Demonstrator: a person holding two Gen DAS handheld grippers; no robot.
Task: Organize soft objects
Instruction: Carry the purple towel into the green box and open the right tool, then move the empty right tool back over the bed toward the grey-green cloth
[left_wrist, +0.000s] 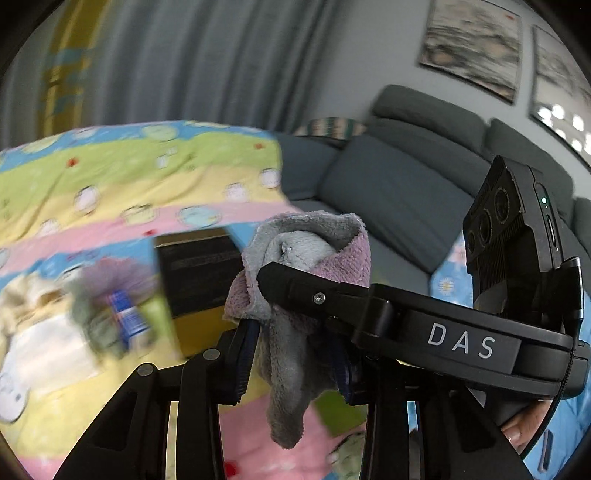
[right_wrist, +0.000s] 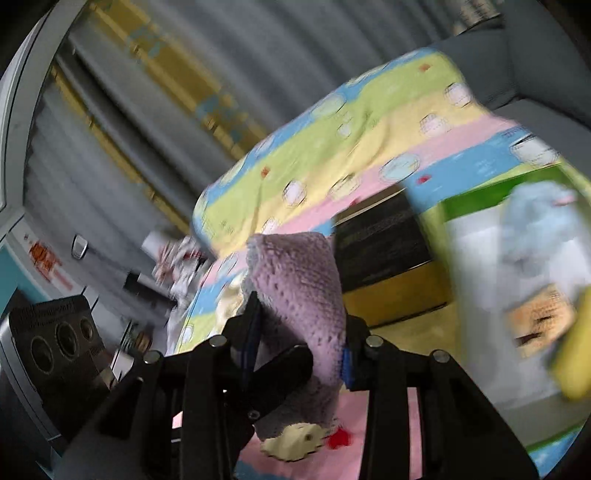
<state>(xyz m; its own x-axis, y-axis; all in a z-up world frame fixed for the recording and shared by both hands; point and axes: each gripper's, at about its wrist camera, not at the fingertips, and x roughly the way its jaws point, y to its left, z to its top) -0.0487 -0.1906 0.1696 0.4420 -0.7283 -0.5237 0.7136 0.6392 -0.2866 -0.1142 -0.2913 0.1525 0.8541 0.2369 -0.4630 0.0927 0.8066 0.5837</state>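
The left gripper is clamping a grey-and-lilac towel between its narrow jaws, the cloth bunching up toward twelve o'clock and dangling toward six. The right gripper is pinching the same towel, its finger crossing the left wrist view from three o'clock. Behind, a striped pastel blanket is lying at ten o'clock, a grey sofa at two.

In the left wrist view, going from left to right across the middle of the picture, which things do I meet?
Striped blanket → black box → grey-and-pink cloth in the left hand-held gripper → grey sofa → right hand-held gripper, reaching in from the right edge.
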